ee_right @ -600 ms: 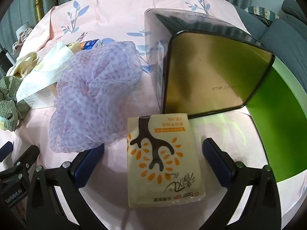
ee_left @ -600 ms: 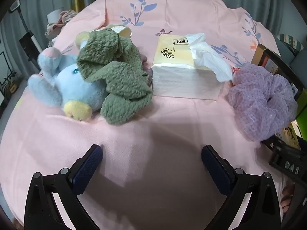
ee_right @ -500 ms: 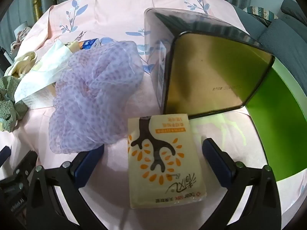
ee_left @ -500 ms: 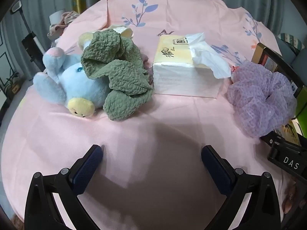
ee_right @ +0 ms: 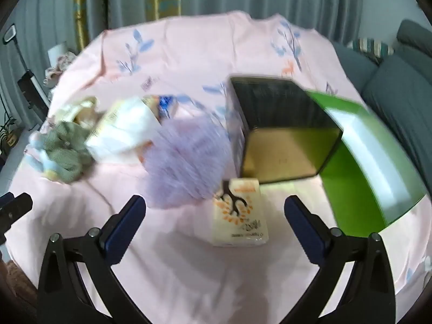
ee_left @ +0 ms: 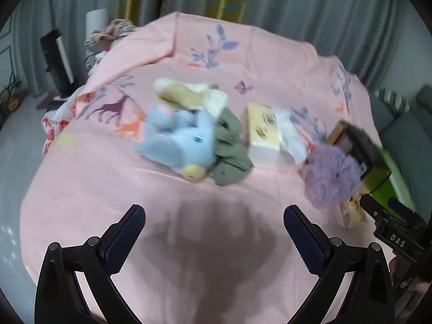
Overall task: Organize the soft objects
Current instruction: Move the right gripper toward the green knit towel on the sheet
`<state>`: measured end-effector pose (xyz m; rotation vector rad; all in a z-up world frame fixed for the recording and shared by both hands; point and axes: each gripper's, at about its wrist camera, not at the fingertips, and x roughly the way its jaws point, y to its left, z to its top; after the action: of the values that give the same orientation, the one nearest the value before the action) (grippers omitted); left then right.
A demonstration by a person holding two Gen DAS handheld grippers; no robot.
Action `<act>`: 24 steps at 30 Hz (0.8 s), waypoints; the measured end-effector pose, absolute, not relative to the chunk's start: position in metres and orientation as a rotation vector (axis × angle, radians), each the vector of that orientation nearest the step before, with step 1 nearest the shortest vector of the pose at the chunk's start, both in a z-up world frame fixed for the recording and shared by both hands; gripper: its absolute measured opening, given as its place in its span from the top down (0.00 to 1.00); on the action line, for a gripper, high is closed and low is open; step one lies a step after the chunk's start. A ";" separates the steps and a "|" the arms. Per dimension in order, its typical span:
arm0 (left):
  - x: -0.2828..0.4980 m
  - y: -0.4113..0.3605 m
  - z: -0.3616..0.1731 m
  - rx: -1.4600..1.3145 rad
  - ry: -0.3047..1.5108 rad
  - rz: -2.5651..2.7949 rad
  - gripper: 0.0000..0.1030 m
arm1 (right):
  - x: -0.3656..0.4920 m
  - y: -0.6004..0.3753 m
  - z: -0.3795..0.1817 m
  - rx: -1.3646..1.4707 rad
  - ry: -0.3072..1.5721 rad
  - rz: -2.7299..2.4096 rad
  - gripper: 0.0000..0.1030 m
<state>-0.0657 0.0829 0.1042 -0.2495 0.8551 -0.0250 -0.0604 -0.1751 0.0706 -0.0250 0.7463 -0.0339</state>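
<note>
A blue plush toy point(ee_left: 183, 143) lies on the pink cloth beside a crumpled green cloth point(ee_left: 230, 154) and a cream cloth point(ee_left: 189, 95). A tissue box point(ee_left: 263, 137) stands to their right. A purple mesh puff point(ee_left: 330, 178) point(ee_right: 186, 159) rests against a dark tin box point(ee_right: 280, 132) with a green lid point(ee_right: 370, 162). A small tissue pack point(ee_right: 239, 213) lies in front of the tin. My left gripper point(ee_left: 214, 232) is open and empty above bare cloth. My right gripper point(ee_right: 214, 226) is open and empty, the pack between its fingers.
The pink cloth point(ee_left: 162, 194) covers a round table that drops off at the left and front edges. Grey curtains hang behind. A grey sofa point(ee_right: 397, 91) stands at the right. A heap of clothes point(ee_left: 108, 35) sits beyond the far left edge.
Both grippers have pulled back and risen from the objects, so everything looks smaller and farther. Both views are motion-blurred. Nothing was taken hold of.
</note>
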 end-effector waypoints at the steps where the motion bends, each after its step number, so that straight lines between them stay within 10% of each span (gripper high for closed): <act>1: -0.067 0.093 0.108 -0.282 0.854 -0.027 0.00 | -0.064 -0.168 0.076 -0.038 0.736 -0.022 0.01; 9: -0.091 0.132 0.106 -0.323 0.795 0.006 0.09 | -0.054 -0.106 0.104 -0.093 0.702 0.081 0.03; 17: -0.098 0.167 0.099 -0.374 0.798 0.035 0.40 | -0.017 -0.053 0.099 0.051 0.819 0.291 0.45; 24: -0.097 0.187 0.083 -0.419 0.836 0.048 0.45 | 0.019 -0.004 0.085 0.069 0.918 0.409 0.39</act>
<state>-0.0970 0.1872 0.0829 -0.4195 0.8359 0.0480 0.0189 -0.0041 0.0849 0.0691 0.9180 0.4094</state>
